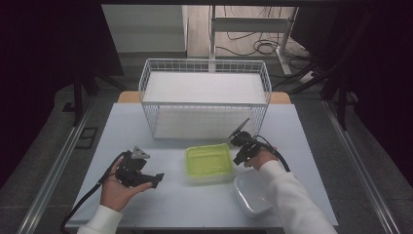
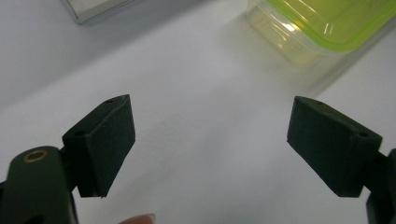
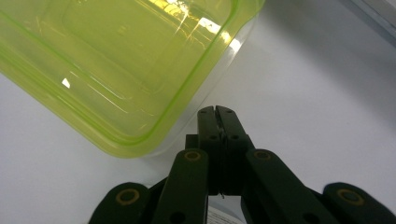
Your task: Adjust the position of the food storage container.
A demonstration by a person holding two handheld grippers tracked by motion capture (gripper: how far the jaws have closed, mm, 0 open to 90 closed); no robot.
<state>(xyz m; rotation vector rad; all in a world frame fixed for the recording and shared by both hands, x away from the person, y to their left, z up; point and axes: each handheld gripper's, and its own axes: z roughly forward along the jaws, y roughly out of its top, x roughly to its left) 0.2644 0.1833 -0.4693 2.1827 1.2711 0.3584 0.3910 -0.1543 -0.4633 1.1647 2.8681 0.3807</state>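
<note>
— What stood at the back of the table (image 1: 146, 195)?
— A white wire basket (image 1: 204, 97), upper centre of the frame.
— And lower right?
— A white dish (image 1: 248, 192) near the table's front edge, with cables (image 1: 258, 46) on the floor at the top.

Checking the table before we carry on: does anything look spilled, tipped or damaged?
Nothing stands out. The green-lidded box sits flat with its lid on, the white tub is upright, and the wire basket stands square.
</note>
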